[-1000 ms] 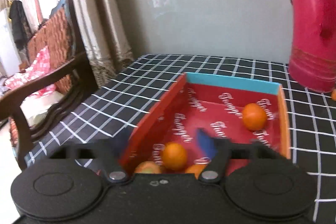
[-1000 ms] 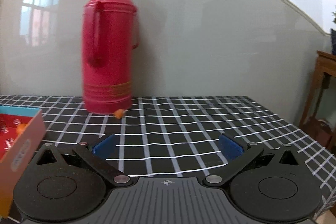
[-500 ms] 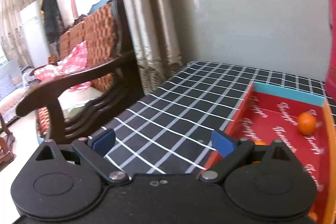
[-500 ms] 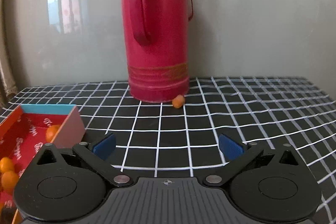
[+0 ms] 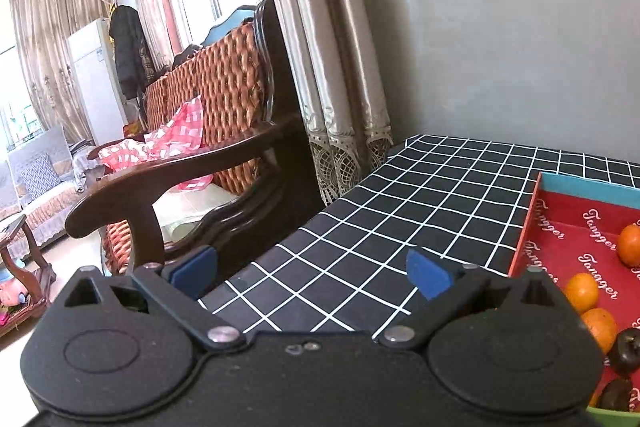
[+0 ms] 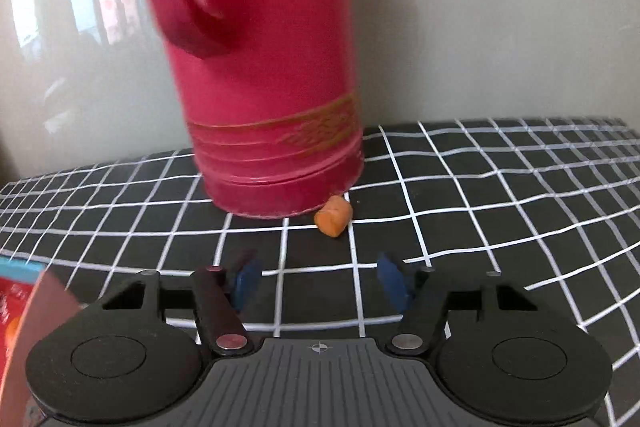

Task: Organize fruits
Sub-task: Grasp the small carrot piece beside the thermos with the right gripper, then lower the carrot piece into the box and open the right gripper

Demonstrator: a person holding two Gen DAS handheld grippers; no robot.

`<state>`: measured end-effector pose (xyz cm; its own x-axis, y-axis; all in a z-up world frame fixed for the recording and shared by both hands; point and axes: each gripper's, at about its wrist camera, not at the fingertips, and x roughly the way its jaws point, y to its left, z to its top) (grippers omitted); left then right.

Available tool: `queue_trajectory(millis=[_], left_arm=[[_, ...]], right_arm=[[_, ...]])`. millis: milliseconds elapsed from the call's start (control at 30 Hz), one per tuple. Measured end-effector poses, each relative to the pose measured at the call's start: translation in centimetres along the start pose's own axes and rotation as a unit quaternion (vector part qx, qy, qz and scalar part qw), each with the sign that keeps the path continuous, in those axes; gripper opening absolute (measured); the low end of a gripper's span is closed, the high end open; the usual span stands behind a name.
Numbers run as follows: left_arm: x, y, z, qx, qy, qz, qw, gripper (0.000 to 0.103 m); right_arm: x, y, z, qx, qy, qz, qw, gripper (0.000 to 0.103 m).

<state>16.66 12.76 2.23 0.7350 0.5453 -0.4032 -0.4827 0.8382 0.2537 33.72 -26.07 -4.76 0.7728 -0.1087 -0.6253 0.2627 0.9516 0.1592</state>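
A red box (image 5: pixel 536 223) with a blue far wall sits at the right of the left wrist view. It holds several oranges (image 5: pixel 582 292) and dark fruits (image 5: pixel 626 347). My left gripper (image 5: pixel 312 273) is open and empty over the checked tablecloth, left of the box. In the right wrist view a small orange fruit (image 6: pixel 333 215) lies on the cloth against the base of a red thermos (image 6: pixel 264 75). My right gripper (image 6: pixel 320 285) is open and empty, just in front of that fruit. The box corner (image 6: pixel 36 291) shows at the left edge.
The table has a black cloth with white grid lines (image 5: pixel 420 195) and stands against a grey wall. A wooden wicker bench (image 5: pixel 192 155) and curtains (image 5: pixel 332 67) stand beyond the table's left edge.
My left gripper has swung left away from the box and opened wide. My right gripper has moved forward toward the thermos and the small orange fruit, and its fingers have narrowed somewhat.
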Motion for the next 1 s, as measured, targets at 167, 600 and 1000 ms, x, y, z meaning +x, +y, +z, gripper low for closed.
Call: queue_trajectory(millis=[167,600,1000], left_arm=[[0.4,0.2,0.0,0.0,0.01,-0.005,0.9999,0.096],[1.3,0.6,-0.3,-0.001,0.031,0.006,0.9995,0.097],[1.6,1.3,-0.3,-0.017,0.052,0.005,0.9985,0.097]], right_arm=[[1.5,-0.5,0.4,-0.002,0.001,-0.008,1.0,0.065],[2.9,-0.8,1.4,-0.004,-0.017,-0.008,1.0,0.025],[-1.5,0.8,-1.0,-0.024,-0.018,0.037,0.999,0.025]])
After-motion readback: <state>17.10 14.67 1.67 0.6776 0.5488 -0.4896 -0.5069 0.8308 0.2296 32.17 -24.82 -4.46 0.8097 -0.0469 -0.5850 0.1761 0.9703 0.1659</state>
